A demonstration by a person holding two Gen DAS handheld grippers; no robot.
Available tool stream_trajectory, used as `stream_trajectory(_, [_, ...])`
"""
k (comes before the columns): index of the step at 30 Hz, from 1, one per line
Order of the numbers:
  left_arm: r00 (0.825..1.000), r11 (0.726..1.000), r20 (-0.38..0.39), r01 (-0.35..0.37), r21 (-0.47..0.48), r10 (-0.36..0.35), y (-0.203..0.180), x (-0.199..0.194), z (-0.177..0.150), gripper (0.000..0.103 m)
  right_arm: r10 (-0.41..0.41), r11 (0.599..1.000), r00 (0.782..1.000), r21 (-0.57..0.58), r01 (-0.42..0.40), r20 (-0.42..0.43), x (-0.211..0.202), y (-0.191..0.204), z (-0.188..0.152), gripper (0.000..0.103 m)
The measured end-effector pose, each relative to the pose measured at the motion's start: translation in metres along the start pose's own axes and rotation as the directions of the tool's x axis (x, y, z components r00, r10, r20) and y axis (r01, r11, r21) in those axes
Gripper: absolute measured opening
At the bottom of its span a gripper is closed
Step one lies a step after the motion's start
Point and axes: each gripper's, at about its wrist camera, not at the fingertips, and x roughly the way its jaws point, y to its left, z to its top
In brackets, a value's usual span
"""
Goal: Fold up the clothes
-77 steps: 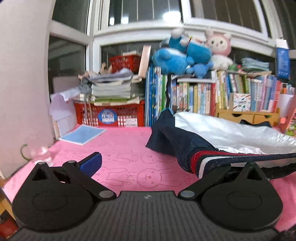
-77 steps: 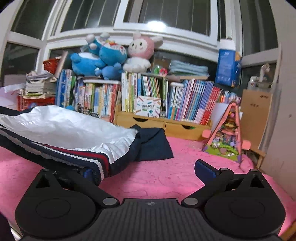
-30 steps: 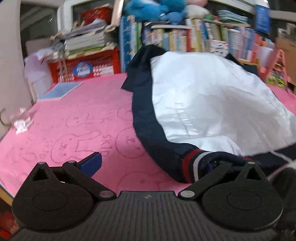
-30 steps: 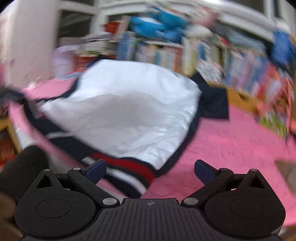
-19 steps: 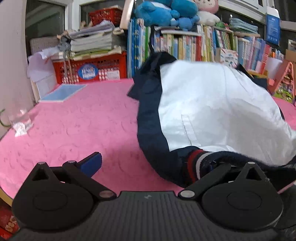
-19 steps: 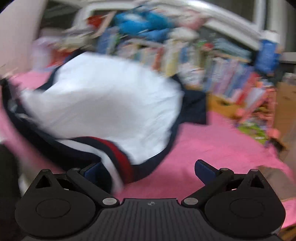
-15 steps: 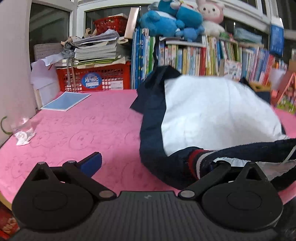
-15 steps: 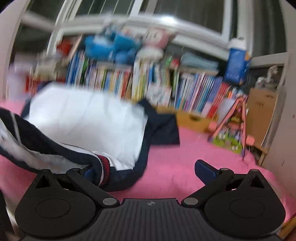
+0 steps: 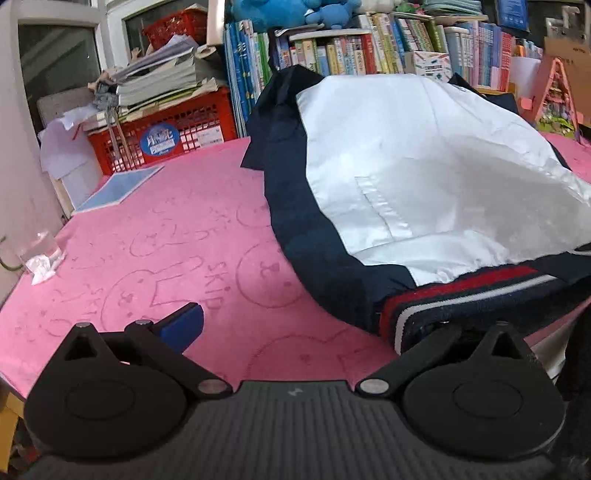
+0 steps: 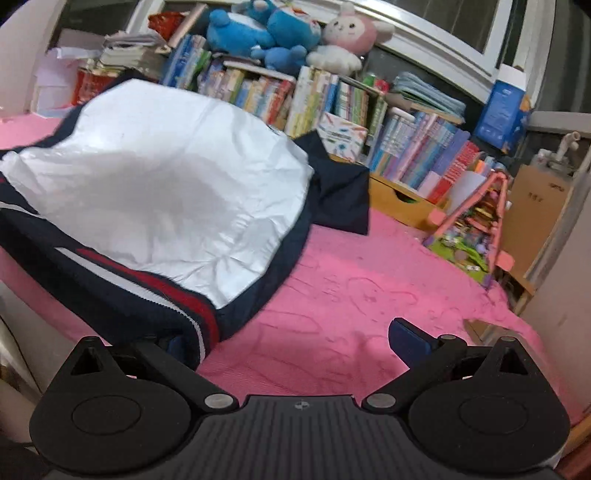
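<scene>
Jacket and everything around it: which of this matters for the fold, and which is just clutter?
For the job:
- jacket, lining up
- left gripper and right gripper, each at the striped hem
- pink mat

Lying about:
- red crate
- books
- plush toys
- blue booklet

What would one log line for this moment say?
jacket: spread on pink mat, lining up | left gripper: open, at hem | right gripper: open, at hem
</scene>
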Motion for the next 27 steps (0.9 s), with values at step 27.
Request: stream_trajectory(27, [0.983, 0.982, -0.004, 0.183, 0.055, -0.183, 0.012, -0.018, -0.01, 0.103, 0.624, 0.781, 0.779, 0.032, -0.623, -0.057, 0.128, 0.186, 0.161, 0.089])
